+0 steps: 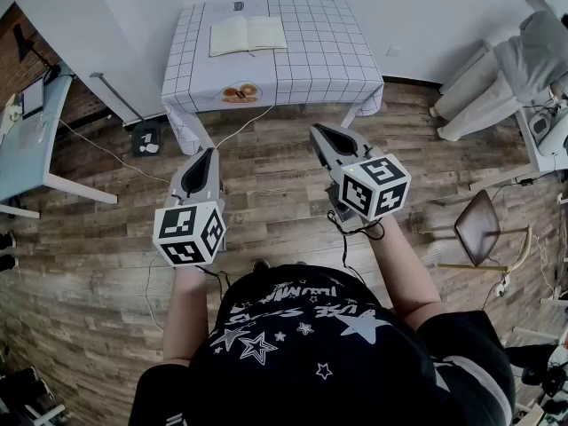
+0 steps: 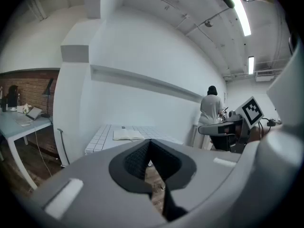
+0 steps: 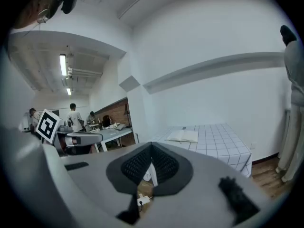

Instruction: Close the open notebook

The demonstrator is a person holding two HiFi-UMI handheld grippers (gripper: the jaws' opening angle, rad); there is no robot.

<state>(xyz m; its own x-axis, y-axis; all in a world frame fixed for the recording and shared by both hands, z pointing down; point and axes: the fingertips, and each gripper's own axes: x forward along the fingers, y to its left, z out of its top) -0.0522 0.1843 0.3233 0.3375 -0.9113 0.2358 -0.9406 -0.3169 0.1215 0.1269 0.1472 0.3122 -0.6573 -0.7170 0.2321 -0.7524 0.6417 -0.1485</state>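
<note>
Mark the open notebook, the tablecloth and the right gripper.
open notebook (image 1: 248,35), head view, centre fold.
tablecloth (image 1: 328,56), head view, bare checked patch right of the notebook.
right gripper (image 1: 318,131), head view, tip of its shut jaws.

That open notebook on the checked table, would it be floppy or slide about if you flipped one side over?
Probably light: the notebook looks thin and lies nearly flat. Its pages likely flop when one half is lifted. On the draped tablecloth, it may slide or drag the cloth if pushed.
</note>
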